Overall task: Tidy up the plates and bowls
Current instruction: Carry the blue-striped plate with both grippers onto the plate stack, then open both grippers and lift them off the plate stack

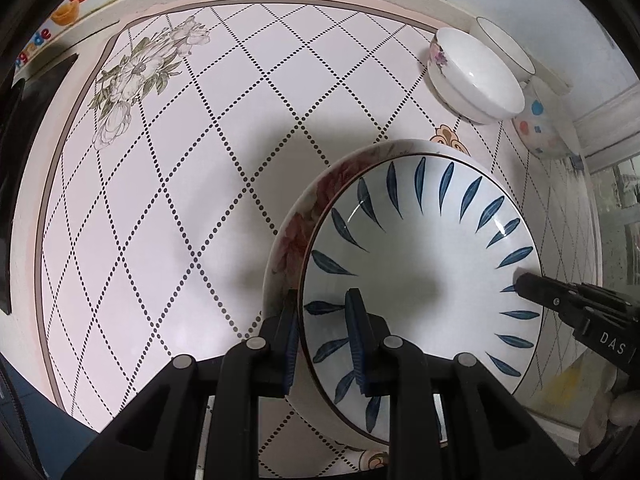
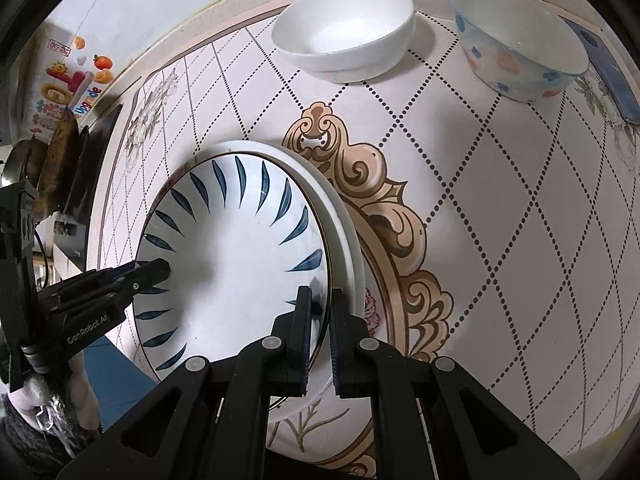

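Your left gripper (image 1: 322, 322) and right gripper (image 2: 320, 320) reach in low from opposite sides, each with fingers pinched narrow on the rim of the blue-leaf plate (image 1: 420, 248). The plate lies flat, face up, rim between both finger pairs, atop a floral plate (image 1: 288, 236). It's white with radial blue leaf strokes; a white bowl (image 2: 344, 36) and dotted bowl (image 2: 520, 40) sit well beyond your fingertips.

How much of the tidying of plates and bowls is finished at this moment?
Done: nothing looks finished. In hand: the left gripper and right gripper both clamp the blue-leaf plate, which sits over the floral plate. Left: the white bowl, dotted bowl and rimmed bowl stand separate.
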Tool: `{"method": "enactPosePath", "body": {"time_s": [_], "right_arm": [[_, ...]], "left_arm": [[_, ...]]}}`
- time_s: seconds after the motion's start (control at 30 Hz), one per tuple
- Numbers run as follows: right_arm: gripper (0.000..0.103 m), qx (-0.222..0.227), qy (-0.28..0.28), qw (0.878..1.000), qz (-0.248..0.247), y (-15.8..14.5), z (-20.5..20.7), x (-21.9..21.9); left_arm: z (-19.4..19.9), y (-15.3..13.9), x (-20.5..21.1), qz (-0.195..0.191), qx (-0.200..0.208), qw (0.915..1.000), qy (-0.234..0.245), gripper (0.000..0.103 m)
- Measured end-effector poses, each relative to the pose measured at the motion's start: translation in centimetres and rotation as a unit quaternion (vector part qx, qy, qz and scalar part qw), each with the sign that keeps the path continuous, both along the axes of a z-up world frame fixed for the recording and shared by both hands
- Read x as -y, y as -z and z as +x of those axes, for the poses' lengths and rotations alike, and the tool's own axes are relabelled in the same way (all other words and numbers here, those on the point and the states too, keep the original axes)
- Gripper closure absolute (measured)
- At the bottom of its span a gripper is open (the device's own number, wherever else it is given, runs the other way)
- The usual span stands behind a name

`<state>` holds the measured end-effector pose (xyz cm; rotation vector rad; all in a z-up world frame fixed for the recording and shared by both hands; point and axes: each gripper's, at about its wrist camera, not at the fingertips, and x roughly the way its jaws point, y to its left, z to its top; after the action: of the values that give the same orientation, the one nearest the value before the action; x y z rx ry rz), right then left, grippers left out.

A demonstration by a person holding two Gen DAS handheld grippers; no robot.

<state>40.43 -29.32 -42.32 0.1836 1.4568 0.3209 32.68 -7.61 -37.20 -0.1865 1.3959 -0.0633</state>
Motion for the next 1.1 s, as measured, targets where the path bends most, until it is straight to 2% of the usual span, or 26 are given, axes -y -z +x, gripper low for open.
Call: {"method": "enactPosePath", "body": {"time_s": [0.47,0.63,0.77,0.93,1.1], "right_arm": [[0.092,-0.010,0.005,1.000,-0.011,-0.5,0.0,0.0],[0.092,-0.004,0.016,1.000,-0.014,-1.5,-0.3,0.3],[0.092,0.020,0.010,0.999,-0.029,-4.2,-1.5,-0.2],[0.092,0.063,0.004,0.997,-0.037,-9.7,-5.1,-1.2],[0.092,0.090,0.015,0.995,-0.030,-14.8,-8.9,-1.6]], "left_arm": [[0.2,-0.3,-0.6,-0.005,-0.007,0.9999,-0.011,0.083],[-0.7,-2.5,-1.1,0.005,0.011,0.9999,-0.012,0.083],[-2.7,-6.2,-1.1,0.016,0.036,0.9991,-0.017,0.083],[-6.1,-11.4,-1.0,0.013,0.070,0.9972,-0.022,0.083],[-9.4,-15.2,-0.5,0.016,0.104,0.9944,-0.011,0.083]]}}
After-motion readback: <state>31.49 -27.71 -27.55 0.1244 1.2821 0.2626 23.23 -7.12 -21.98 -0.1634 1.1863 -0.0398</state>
